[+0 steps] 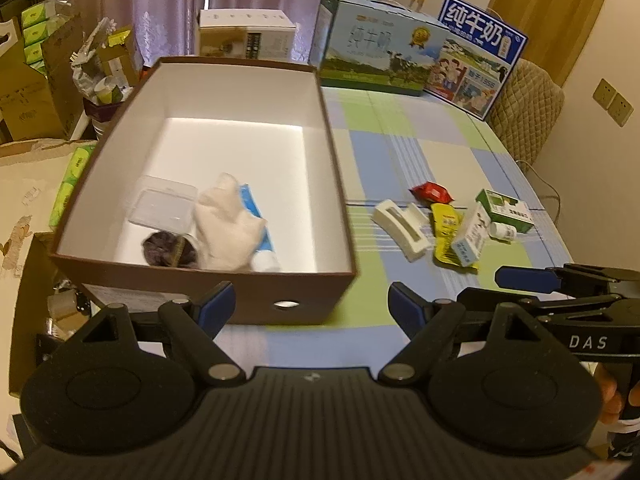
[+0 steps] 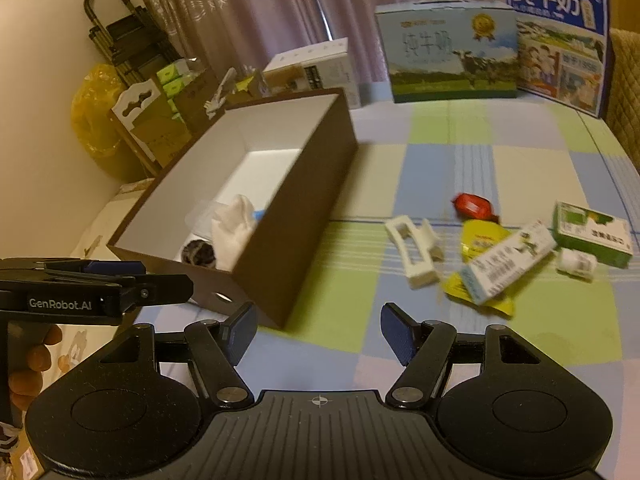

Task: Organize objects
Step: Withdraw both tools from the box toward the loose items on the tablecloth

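A brown box [image 1: 208,280] with a white inside sits open on the checked cloth of the surface [image 1: 420,152], and everything else is easiest placed from it. Inside the box, at its near end, lie a clear plastic case [image 1: 164,206], a white glove [image 1: 228,224] draped over a blue tube [image 1: 256,208], and a dark round thing [image 1: 168,250] that is too blurred for me to name.

To the right of the box, well clear of its wall, a small heap waits on the cloth: a white clip [image 1: 400,226] nearest the box, then a red wrapped sweet [image 1: 432,192], a yellow sachet [image 1: 446,226] with a small white carton [image 1: 472,236] lying across it, a green and white box [image 1: 505,210] and a little white bottle [image 1: 503,232] farthest out.

Beyond the box, against the curtain, stand two milk cartons with handles [image 1: 376,56] and a white carton [image 1: 244,36].

The left gripper [image 1: 312,306] hangs just in front of the box's near wall, its blue pads spread apart with nothing between them. The right gripper [image 2: 318,332] is off the box's near right corner, jaws likewise parted and empty, pointing toward the heap. Each is held by a hand [image 2: 36,356] at the grip.
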`<state>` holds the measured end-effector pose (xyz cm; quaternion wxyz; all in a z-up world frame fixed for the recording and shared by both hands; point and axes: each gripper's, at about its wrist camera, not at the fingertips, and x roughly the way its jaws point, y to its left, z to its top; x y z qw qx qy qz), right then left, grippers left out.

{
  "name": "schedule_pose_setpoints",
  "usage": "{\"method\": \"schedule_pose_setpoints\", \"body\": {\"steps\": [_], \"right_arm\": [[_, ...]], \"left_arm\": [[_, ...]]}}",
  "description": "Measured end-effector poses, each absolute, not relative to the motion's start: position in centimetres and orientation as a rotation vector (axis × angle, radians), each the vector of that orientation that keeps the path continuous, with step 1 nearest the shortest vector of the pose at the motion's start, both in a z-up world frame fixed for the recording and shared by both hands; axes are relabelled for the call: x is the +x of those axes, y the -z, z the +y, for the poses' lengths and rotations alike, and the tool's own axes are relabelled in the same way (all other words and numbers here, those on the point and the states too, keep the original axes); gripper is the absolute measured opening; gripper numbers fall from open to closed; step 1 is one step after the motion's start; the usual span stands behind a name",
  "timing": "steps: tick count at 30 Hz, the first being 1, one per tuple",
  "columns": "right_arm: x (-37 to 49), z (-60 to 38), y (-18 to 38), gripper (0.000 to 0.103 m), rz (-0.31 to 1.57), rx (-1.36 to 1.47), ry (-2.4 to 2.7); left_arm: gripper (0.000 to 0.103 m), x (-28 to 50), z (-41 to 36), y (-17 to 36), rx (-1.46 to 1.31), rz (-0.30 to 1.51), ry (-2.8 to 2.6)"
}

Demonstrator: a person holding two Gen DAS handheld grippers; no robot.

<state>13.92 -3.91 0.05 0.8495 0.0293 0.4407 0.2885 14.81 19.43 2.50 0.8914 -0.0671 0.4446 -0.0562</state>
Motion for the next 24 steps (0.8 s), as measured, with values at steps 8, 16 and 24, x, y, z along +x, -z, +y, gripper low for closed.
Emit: {"method": "schedule_pose_setpoints", "body": {"steps": [8, 16, 24], "right_arm": [[14.5, -8.6, 0.1, 0.065, 0.953, 0.068, -0.587], [15.4, -12.4, 0.6, 0.065, 0.982, 0.085, -0.558], [16.6, -15.5, 1.5, 0.065, 0.997, 0.115, -0.513]], "left_arm": [[0.081, 14.8, 14.6, -2.3, -0.136, 0.939, 0.127], [0.081, 15.1, 10.5, -1.7, -0.128, 0.955, 0.133], [0.081, 16.1, 6.9, -0.7, -0.111, 0.977, 0.156]]}}
